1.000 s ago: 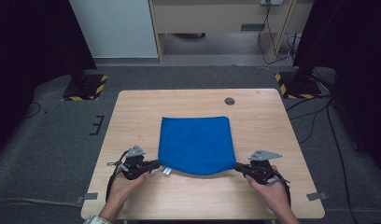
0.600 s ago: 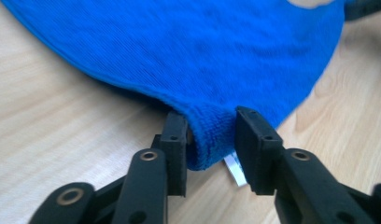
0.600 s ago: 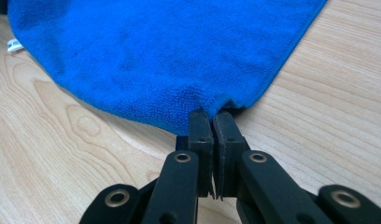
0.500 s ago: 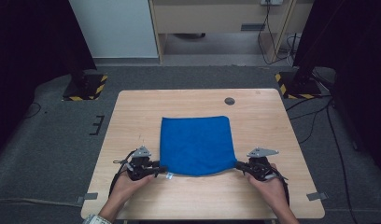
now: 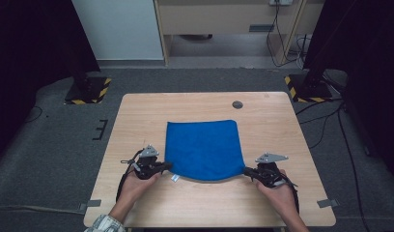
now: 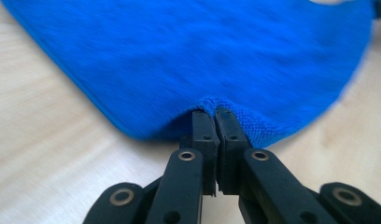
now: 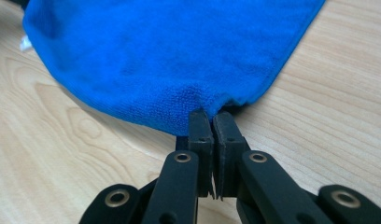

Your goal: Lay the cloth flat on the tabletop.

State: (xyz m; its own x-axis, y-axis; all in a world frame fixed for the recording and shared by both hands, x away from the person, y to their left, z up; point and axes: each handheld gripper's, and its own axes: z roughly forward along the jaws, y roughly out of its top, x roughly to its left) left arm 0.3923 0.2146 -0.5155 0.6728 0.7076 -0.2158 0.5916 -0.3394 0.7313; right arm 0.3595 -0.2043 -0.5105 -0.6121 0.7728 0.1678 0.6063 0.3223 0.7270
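Blue cloth (image 5: 204, 150) lies flat at centre frame on the wooden table (image 5: 282, 121); the left gripper (image 5: 165, 166), its jaws just closed, pinches the cloth's lower-left corner, and the right gripper (image 5: 246, 170) is clamped tight on the lower-right corner. Risk: each bite takes only a thin edge of hem, so an uneven lift could slip one corner free and the cloth would sag. Pale wood tabletop with a small round cable port (image 5: 237, 104) upper right; grey carpet (image 5: 55, 145) and dark curtains around.
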